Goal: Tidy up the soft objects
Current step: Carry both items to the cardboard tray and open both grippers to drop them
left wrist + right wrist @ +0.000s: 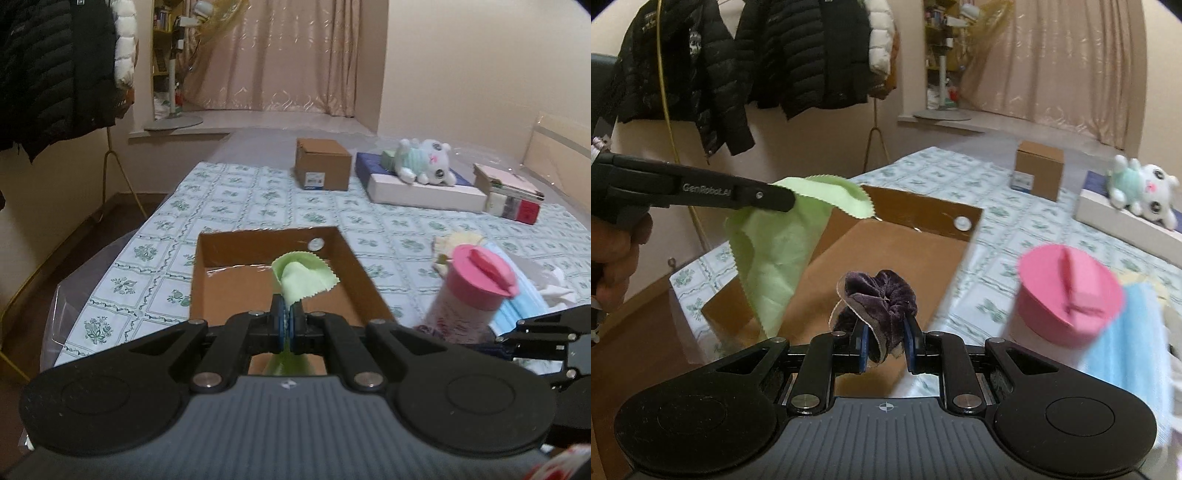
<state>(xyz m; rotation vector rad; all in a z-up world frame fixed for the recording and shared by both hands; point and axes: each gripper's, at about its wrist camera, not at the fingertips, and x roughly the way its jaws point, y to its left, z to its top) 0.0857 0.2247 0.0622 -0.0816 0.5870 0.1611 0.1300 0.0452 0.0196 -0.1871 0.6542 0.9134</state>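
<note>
Cloth (303, 275), one green piece, hangs pinched in the left claw (287, 325) over the single open cardboard tray (212, 273); one purple velvet scrunchie (882, 295) sits clamped in the right claw (886, 347). Both look mid-carry; next, each claw likely needs lowering into the tray, then releasing. One plush toy (424, 160) lies beyond.

You are working in a home, by the look of it a bedroom. Black puffer jackets (701, 74) and a white one (882, 40) hang against the wall, peach curtains (288, 55) close off a bay window, and a crowded shelf (164, 37) stands beside them. A plush toy (424, 160) lies on boxes over the floral-patterned cover (229, 206).
</note>
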